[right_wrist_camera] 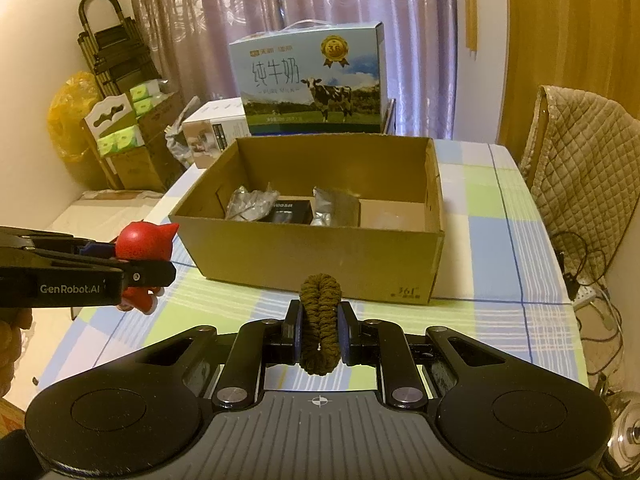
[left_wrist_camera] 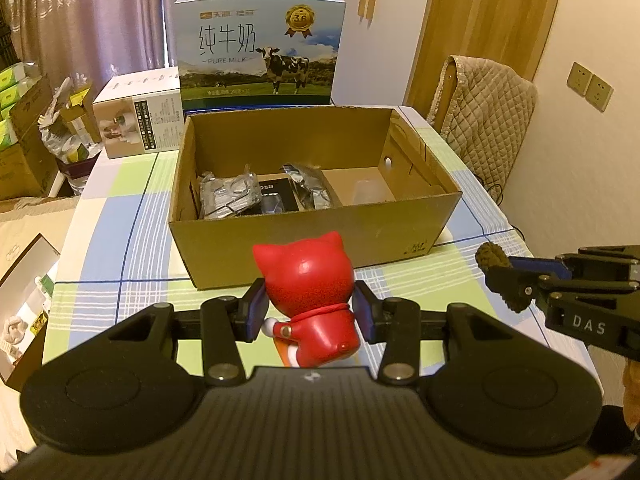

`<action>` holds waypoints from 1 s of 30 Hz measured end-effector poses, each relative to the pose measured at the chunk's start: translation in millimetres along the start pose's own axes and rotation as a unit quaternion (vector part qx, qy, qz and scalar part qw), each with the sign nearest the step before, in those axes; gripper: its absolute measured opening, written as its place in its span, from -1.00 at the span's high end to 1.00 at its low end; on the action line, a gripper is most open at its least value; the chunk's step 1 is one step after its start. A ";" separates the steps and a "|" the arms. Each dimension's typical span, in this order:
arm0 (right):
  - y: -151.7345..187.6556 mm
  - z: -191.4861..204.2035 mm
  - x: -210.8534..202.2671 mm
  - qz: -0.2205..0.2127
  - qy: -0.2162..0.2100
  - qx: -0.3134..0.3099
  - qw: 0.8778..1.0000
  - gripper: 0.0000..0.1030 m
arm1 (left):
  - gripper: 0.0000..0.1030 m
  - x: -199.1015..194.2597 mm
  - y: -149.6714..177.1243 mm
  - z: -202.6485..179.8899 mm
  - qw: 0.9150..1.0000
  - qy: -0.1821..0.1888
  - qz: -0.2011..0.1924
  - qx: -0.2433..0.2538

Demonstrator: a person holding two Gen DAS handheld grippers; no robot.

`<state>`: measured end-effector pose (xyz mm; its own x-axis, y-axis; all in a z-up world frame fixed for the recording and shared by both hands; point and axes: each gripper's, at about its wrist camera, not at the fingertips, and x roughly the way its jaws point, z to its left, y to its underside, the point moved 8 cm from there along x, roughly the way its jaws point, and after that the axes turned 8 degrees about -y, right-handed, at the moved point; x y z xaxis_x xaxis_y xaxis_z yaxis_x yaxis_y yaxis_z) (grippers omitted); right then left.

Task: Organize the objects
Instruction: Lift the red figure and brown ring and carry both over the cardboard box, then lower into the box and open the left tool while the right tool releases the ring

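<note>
Two grippers, two items held, one box.
Your left gripper (left_wrist_camera: 310, 312) clamps one red plastic cat figurine (left_wrist_camera: 312, 296); your right gripper (right_wrist_camera: 319, 332) clamps one brown braided rope loop (right_wrist_camera: 320, 320), before one open cardboard box (left_wrist_camera: 280, 236).

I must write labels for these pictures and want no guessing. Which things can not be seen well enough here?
- Cardboard box: in both views its near wall hides the nearest floor.
- Black item inside: print too small, foil packets overlap it.
- Red cat toy: left view shows only its back.
- Brown rope: the right claw covers its sides.
</note>
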<state>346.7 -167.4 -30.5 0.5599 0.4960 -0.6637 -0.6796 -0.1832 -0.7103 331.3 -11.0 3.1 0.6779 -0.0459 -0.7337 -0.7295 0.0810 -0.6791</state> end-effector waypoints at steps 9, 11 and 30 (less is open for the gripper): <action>-21.7 -8.4 8.9 0.002 -0.005 -0.003 1.000 0.72 | 0.23 10.6 -16.4 5.6 1.000 0.004 0.000 0.004; -28.1 -9.8 12.7 0.004 -0.009 -0.003 1.000 0.72 | 0.23 13.3 -21.4 5.9 1.000 0.009 0.001 0.007; -130.8 -49.9 63.2 -0.003 -0.013 0.003 1.000 0.72 | 0.23 62.3 -121.5 10.6 0.999 0.013 -0.009 0.031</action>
<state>494.7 -154.5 8.8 0.5524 0.5185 -0.6527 -0.6786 -0.1751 -0.7134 463.1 -13.1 40.2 0.6881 -0.0746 -0.7218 -0.7092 0.1414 -0.6907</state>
